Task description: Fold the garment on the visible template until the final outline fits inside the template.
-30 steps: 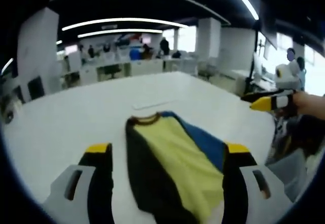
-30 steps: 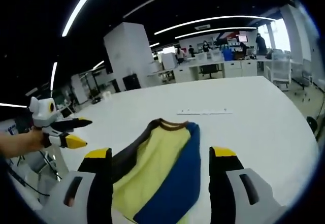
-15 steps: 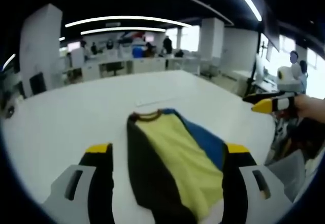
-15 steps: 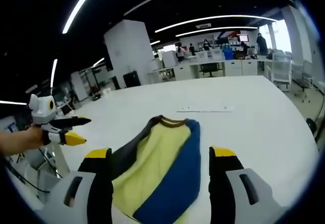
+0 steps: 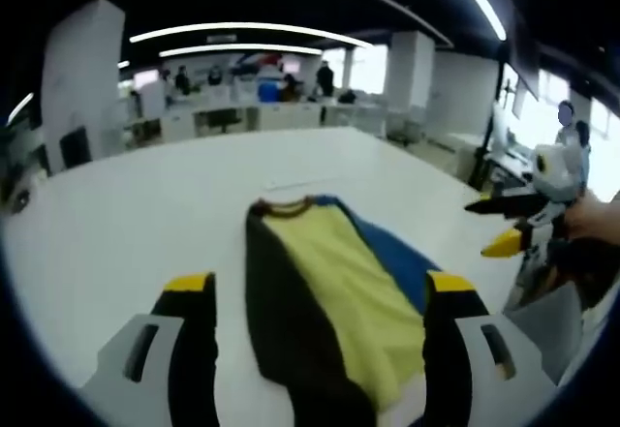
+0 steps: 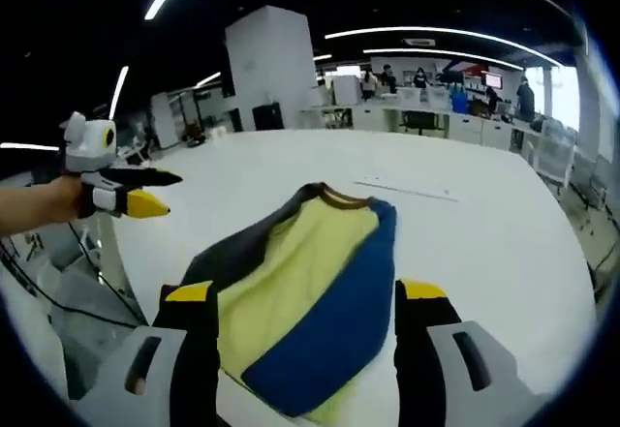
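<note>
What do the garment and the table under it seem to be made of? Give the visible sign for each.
The garment looks like soft knit fabric in yellow, blue and dark panels: matte, lying limp, with what seems a ribbed brown collar. The exact fibre cannot be told. The table looks like a hard, smooth white board, perhaps laminate: flat and even, with a faint sheen.

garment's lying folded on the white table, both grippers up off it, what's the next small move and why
Probably lower the right gripper toward the garment's near edge. The garment lies on the white table between its spread jaws, ungripped, and the left gripper is held off beyond the table's edge. The template outline is too faint to judge the fit.
</note>
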### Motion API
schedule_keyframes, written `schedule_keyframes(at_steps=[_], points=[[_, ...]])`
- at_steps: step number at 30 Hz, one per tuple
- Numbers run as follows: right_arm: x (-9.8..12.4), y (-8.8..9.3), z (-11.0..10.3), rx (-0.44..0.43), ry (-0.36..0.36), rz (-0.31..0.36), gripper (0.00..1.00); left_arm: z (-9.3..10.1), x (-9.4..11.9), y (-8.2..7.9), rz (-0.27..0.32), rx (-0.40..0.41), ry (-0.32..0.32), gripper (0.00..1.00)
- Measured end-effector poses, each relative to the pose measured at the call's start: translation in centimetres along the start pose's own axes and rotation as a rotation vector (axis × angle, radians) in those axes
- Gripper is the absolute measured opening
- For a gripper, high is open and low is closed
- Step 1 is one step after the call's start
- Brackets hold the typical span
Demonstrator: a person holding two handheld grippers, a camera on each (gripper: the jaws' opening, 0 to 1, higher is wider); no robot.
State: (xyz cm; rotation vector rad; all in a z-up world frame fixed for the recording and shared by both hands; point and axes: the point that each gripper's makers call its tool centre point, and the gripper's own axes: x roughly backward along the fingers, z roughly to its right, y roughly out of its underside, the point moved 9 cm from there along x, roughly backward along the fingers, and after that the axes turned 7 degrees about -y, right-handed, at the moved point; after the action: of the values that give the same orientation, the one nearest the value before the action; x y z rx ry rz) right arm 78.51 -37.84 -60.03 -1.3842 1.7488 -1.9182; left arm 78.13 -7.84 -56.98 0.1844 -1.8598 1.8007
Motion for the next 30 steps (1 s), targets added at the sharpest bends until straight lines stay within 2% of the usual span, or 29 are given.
schedule_keyframes(at_steps=[3, 5, 10, 13, 15, 20, 30], points=[[-0.7, 1.3, -0.6, 0.032, -0.002, -0.034, 0.69, -0.2, 0.0, 0.3, -0.002, 0.013, -0.007, 0.84], [-1.1, 2.4, -0.9, 0.057, 0.0, -0.091, 0.68, -0.3, 0.2, 0.4, -0.003, 0.018, -0.012, 0.83], [-2.1, 3.7, -1.8, 0.041, -0.03, -0.118, 0.68, -0.6, 0.3, 1.2, -0.018, 0.031, -0.022, 0.83], [-2.4, 4.4, -1.9, 0.053, -0.021, -0.134, 0.65, -0.7, 0.5, 1.5, -0.025, 0.04, -0.028, 0.83], [-2.5, 4.6, -2.0, 0.012, -0.012, -0.126, 0.65, -0.8, 0.6, 1.7, -0.027, 0.047, -0.032, 0.83], [-3.2, 5.4, -2.5, -0.005, -0.03, -0.136, 0.63, -1.0, 0.8, 2.3, -0.035, 0.068, -0.044, 0.83], [-5.1, 8.3, -3.1, 0.011, -0.049, -0.257, 0.6, -1.7, 1.2, 3.3, -0.066, 0.089, -0.059, 0.82]])
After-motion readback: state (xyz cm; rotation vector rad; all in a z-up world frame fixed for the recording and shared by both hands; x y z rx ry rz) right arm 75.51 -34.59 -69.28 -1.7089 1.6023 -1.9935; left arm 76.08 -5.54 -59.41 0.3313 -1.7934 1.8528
